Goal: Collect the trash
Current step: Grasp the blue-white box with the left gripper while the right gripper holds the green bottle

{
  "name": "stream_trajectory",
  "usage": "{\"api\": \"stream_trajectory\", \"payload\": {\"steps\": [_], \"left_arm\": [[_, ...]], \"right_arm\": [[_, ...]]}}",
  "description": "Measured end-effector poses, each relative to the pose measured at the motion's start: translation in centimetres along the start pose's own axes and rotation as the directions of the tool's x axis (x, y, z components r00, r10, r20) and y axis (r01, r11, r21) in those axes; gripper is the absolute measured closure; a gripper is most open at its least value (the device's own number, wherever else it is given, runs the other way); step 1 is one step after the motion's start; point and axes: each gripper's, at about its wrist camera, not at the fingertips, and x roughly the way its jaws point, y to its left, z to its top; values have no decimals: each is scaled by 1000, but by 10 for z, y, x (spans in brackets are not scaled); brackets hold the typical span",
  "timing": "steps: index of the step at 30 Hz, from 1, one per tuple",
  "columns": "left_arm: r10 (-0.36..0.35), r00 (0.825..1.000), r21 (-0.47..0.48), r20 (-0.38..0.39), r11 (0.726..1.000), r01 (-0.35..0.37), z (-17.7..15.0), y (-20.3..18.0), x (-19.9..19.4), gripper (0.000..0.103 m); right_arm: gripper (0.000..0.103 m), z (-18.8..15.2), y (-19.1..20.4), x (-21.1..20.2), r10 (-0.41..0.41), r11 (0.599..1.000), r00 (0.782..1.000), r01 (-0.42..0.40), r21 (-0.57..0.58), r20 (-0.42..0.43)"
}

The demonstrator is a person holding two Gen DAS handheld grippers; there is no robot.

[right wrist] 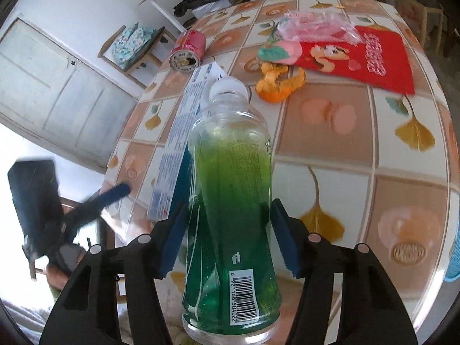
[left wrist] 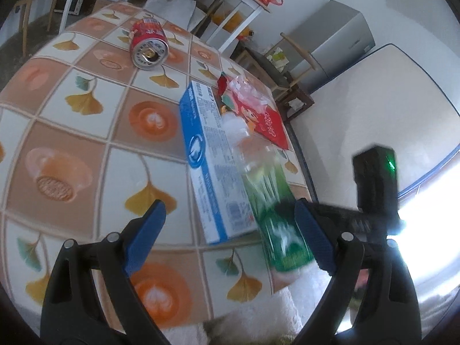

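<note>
The bottle (right wrist: 230, 201) lay on the worktop (right wrist: 359, 149), cap toward twelve o'clock, with the right gripper (right wrist: 230, 238) straddling its waist; the fingers (right wrist: 283, 237) touched or nearly touched its sides. The box (left wrist: 210, 166) lay just beside the bottle at nine o'clock. The left gripper (left wrist: 230, 235) hovered, fingers apart. A sound grasp probably required squeezing squarely across the waist before lifting.

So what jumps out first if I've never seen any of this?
The clear bottle with the green label, lying between the right gripper's blue pads, fills the right wrist view. Beside it lies a long blue and white box, with a red can on its side further back. A bright red envelope sits on the tiled tablecloth.
</note>
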Motion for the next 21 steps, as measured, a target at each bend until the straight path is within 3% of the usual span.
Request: {"api": "stream_trajectory", "payload": {"steps": [4,9,11,18,21], "left_arm": [[72,996,34,-46,997,-70,12,-10,30,29],[202,977,111,-72,975,-193,15,-20,59,55],[184,980,95,-72,980,-177,15,-20,61,60],[234,971,159,-40,961,-225,-12,-27,26,63],[226,970,136,-92,968,-212,-36,-25,8,64]], "right_arm": [[46,-24,-12,-18,-9,1000,1000,9,18,10],[46,-42,-31,-36,-20,997,999,18,71,31],[46,-48,-44,-45,-23,994,999,17,107,48],[46,-58,-65,-59,-32,989,997,21,149,74],[46,-63,-76,-68,-29,986,996,15,169,82]]}}
